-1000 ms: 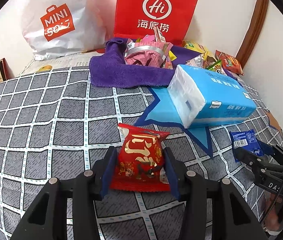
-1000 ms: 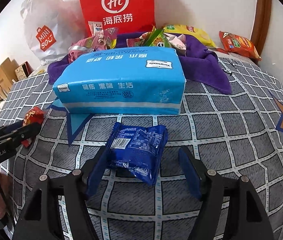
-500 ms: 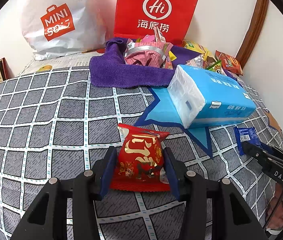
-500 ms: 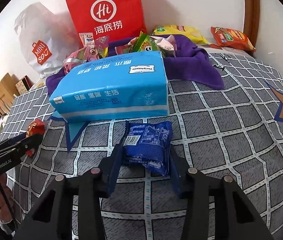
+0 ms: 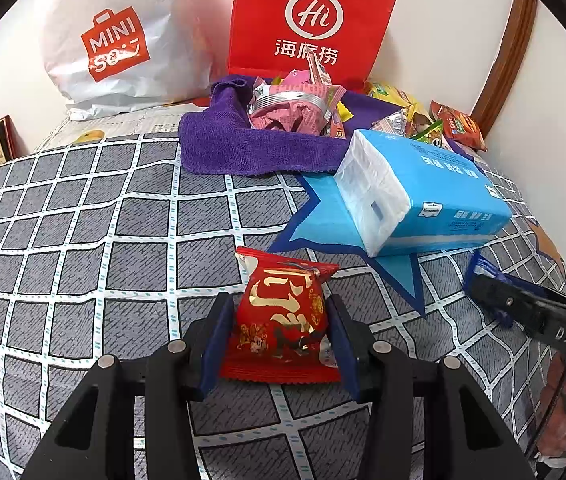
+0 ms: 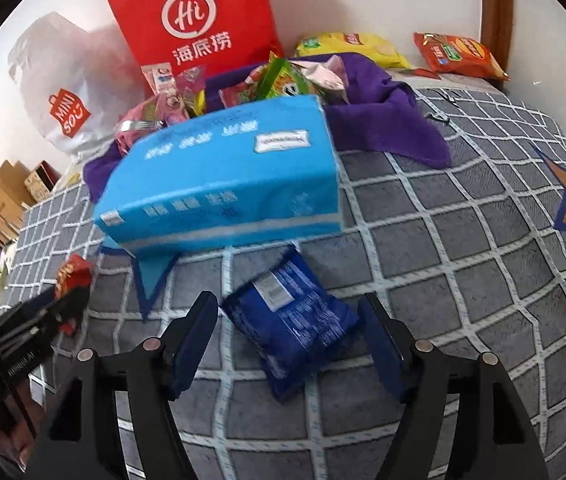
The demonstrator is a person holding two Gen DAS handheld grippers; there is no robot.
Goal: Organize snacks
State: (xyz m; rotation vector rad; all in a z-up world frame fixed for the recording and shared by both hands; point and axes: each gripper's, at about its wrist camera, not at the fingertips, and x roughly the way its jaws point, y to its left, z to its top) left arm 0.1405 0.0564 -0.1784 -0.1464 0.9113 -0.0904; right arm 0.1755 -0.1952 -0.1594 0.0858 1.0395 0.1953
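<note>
Purple towel (image 5: 239, 148) bunched on gray checked bedspread (image 5: 83, 216), heaped with mixed snack packets (image 5: 295, 106); blue tissue pack (image 5: 423, 196) lies just in front. Red paper bag (image 5: 311, 20) and white plastic bag (image 5: 119, 36) stand against wall; contents hidden.

Left gripper (image 5: 281, 344): 2 fingers narrow, clamped on sides of red snack packet (image 5: 283, 316).

Right gripper (image 6: 289, 340): fingers wide; blue snack packet (image 6: 295, 320) lies tilted on bedspread between them, not gripped.

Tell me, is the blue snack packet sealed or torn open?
Apparently sealed: the blue snack packet lies flat, puffy, on the bedspread, nothing spilling; blur hides its seams.
</note>
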